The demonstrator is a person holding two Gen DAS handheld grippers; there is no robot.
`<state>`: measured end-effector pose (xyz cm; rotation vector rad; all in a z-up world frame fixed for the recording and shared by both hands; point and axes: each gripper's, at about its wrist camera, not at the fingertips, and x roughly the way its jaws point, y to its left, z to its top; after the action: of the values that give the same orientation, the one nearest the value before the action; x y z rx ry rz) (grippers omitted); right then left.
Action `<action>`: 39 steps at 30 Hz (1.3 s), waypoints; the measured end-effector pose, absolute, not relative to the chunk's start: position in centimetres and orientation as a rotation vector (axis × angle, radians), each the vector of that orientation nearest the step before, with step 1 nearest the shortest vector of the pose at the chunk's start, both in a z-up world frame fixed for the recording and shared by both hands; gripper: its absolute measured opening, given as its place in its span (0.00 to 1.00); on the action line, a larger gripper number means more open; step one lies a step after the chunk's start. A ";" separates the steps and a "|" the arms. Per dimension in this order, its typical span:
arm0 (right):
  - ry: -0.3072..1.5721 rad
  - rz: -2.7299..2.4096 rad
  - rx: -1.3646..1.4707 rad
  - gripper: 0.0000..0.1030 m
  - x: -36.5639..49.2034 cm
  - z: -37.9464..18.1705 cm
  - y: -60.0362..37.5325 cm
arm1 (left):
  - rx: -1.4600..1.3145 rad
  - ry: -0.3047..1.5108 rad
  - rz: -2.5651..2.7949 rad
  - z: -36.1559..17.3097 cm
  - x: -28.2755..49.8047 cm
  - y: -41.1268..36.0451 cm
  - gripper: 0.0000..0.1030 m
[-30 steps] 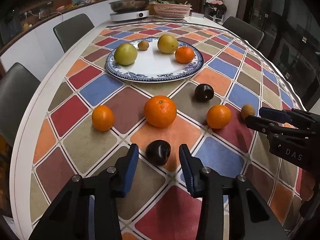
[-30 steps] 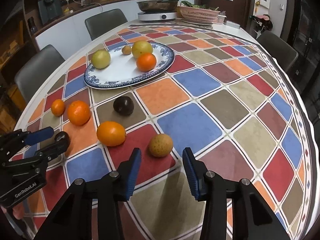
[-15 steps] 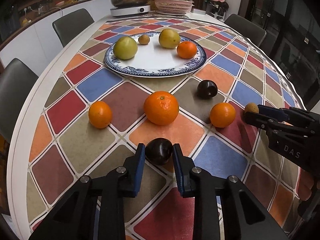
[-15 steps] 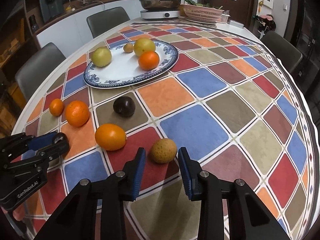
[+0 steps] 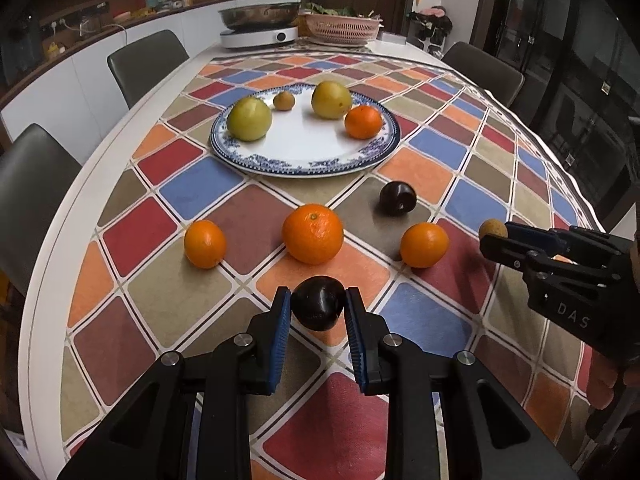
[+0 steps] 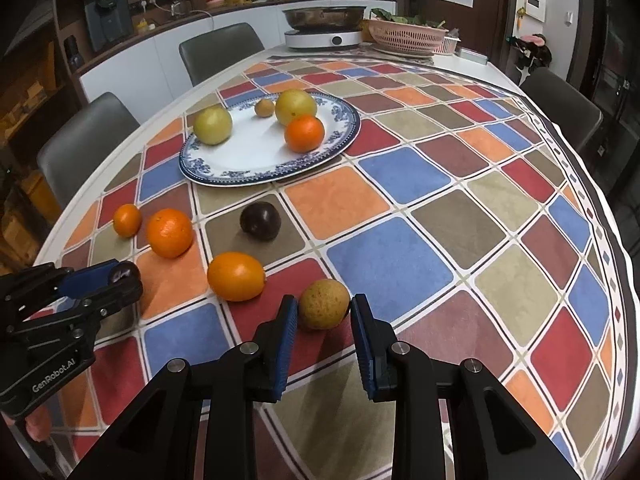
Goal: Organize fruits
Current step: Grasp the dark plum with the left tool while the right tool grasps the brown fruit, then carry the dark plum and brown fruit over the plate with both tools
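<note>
My left gripper [image 5: 316,312] is shut on a dark plum [image 5: 318,307], both pads touching it, just above the checkered tablecloth. My right gripper [image 6: 325,314] has closed around a small brown fruit [image 6: 323,303]; a thin gap shows at the pads. A blue-rimmed plate [image 5: 304,160] further back holds two green-yellow fruits, a small brown one and an orange [image 5: 363,121]. Loose on the cloth are a big orange [image 5: 313,233], two smaller oranges [image 5: 205,243] [image 5: 424,239] and a second dark plum [image 5: 397,198].
Grey chairs [image 5: 148,60] stand along the table's left side and another at the far right. A hot-pot cooker [image 5: 260,26] and a pink basket [image 5: 342,28] stand at the far end. The table's white edge [image 5: 60,264] runs close on the left.
Both grippers moved forward and narrowed their fingers around their fruits. The left one now grips the near plum and has raised it slightly; the right one has the brown fruit between its pads.
</note>
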<state>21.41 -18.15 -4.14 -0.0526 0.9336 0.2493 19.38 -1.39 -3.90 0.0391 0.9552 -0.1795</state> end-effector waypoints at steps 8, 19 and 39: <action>0.912 0.256 -0.039 0.28 20.5 -3.2 -18.4 | 0.038 0.923 -0.188 -2.6 18.6 -1.6 0.27; 0.818 0.298 -0.025 0.28 19.3 0.5 -18.0 | 0.032 0.854 -0.201 0.5 17.9 -1.5 0.27; 0.735 0.384 -0.056 0.28 22.6 5.1 -16.1 | 0.073 0.782 -0.213 4.3 21.6 -0.6 0.27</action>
<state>22.61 -16.07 5.11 -0.0557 0.7350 0.3842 21.62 -0.61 4.33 0.0731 0.7818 -0.2128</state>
